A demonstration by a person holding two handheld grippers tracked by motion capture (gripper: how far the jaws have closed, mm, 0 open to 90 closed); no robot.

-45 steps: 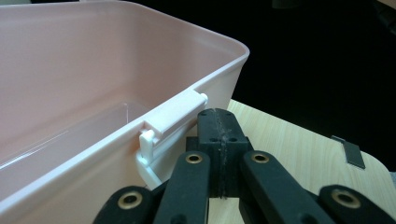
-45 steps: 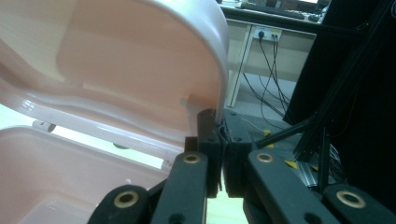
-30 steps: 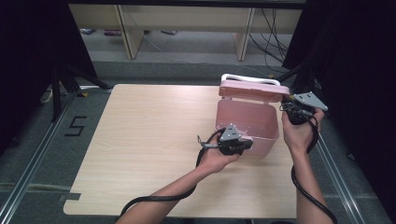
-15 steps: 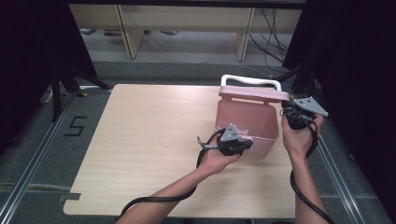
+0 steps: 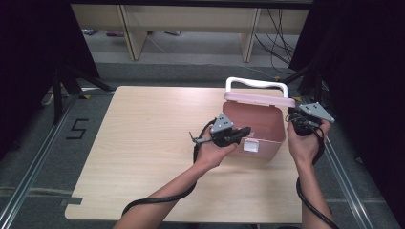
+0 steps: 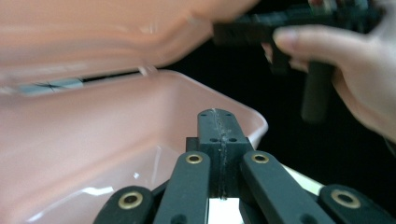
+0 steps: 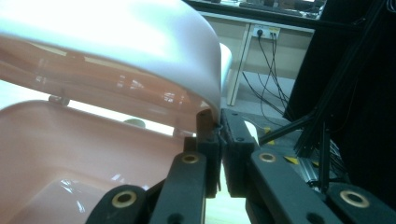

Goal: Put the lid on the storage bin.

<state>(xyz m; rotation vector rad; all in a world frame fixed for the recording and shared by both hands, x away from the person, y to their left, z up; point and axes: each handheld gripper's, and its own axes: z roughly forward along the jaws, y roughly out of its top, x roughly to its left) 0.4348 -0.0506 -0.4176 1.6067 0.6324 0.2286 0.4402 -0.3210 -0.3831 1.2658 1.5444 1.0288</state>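
Observation:
A pink box (image 5: 260, 131) with a white handle (image 5: 257, 82) on its lid (image 5: 258, 98) stands at the table's right side. The lid is partly raised over the open box. At the lid's right edge my right gripper (image 5: 292, 117) is shut on the rim; the right gripper view shows the thin pink edge pinched between my right gripper's (image 7: 219, 126) jaws. My left gripper (image 5: 246, 131) is shut and empty at the box's front rim, beside the white latch (image 5: 250, 145). In the left gripper view my left gripper (image 6: 219, 135) points over the box's inside (image 6: 116, 140), under the lid (image 6: 93, 32).
The wooden table (image 5: 143, 143) spreads to the left of the box. Its right edge lies close to my right hand. Beyond the table are desk legs (image 5: 131, 28), floor cables (image 5: 277, 28) and black stands (image 5: 67, 76). A "5" is taped on the floor (image 5: 77, 129).
My left gripper has lifted from low on the box's front and moved a little left, up to the rim. The right hand has hardly moved and still holds the lid.

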